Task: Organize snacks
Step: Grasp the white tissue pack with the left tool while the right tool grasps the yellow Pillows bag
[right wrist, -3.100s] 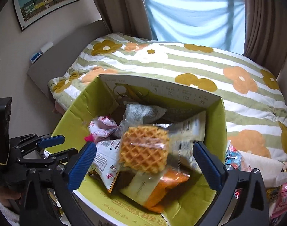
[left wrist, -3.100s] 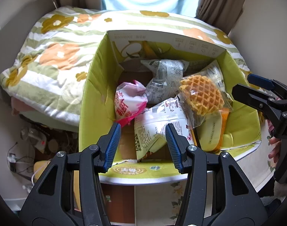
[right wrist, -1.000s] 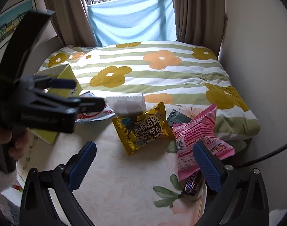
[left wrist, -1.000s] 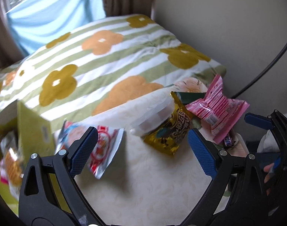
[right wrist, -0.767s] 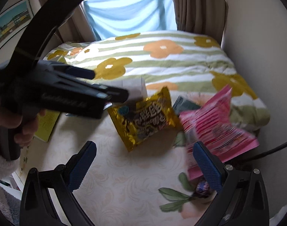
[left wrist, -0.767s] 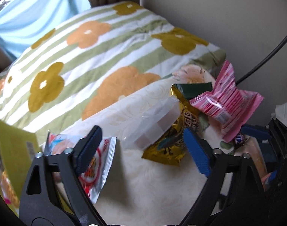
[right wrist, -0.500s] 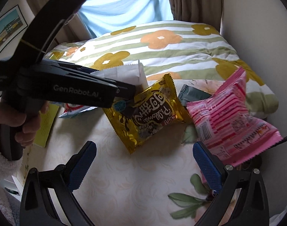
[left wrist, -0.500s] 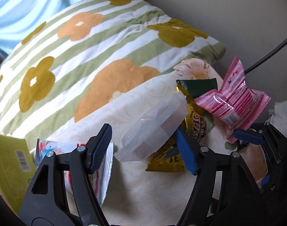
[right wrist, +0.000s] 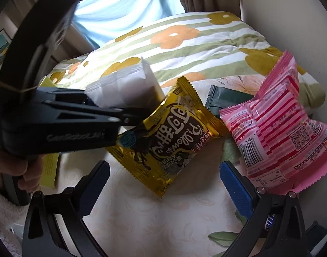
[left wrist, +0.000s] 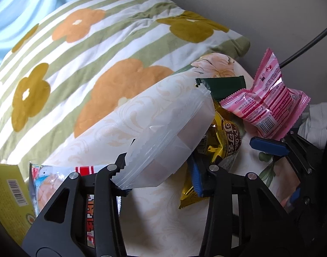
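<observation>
At the centre of the left wrist view, the left gripper [left wrist: 161,177] is clenched on a frosted white plastic snack packet [left wrist: 172,141], its pads pressing the packet's sides just above the cream floral counter [left wrist: 159,222]. The right gripper [right wrist: 163,186] stands released at the bottom of its frame, nothing between its pads. Left to sort, I judge: a gold foil snack bag [right wrist: 169,137] at mid-frame, a pink striped wrapper [right wrist: 281,132] at right, a dark green sachet [right wrist: 225,98] behind them, and a red-and-white packet [left wrist: 56,184] at lower left beside the yellow-green cardboard box [left wrist: 6,192].
</observation>
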Demonstrator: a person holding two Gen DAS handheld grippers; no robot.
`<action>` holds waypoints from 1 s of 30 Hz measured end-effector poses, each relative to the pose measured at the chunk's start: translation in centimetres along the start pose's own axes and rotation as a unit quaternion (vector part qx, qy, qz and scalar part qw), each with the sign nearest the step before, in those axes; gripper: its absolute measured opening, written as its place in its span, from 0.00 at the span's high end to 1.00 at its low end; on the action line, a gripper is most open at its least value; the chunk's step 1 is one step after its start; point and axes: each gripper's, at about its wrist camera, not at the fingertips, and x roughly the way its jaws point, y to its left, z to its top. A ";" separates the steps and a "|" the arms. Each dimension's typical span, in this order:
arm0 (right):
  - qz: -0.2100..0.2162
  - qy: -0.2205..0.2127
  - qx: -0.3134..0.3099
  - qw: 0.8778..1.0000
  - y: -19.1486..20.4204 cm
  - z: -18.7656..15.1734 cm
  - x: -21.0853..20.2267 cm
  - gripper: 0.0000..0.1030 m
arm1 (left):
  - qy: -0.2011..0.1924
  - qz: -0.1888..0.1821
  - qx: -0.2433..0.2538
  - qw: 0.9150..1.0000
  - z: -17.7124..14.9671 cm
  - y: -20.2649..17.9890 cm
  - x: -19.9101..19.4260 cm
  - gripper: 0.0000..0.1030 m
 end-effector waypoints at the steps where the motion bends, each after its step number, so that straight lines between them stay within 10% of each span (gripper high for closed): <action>1: 0.001 0.003 0.008 1.000 -0.2 0.1 0.2 0.01 | -0.002 0.003 -0.001 1.000 -0.1 0.1 -0.1 0.63; 21: 0.025 -0.014 0.209 0.978 -3.0 1.4 -0.1 0.01 | -0.023 0.013 -0.040 0.999 -1.8 3.1 -1.8 0.65; 30: 0.050 -0.011 0.282 0.958 -2.8 2.1 1.7 0.29 | -0.034 0.014 -0.035 0.999 -2.1 3.0 -2.2 0.66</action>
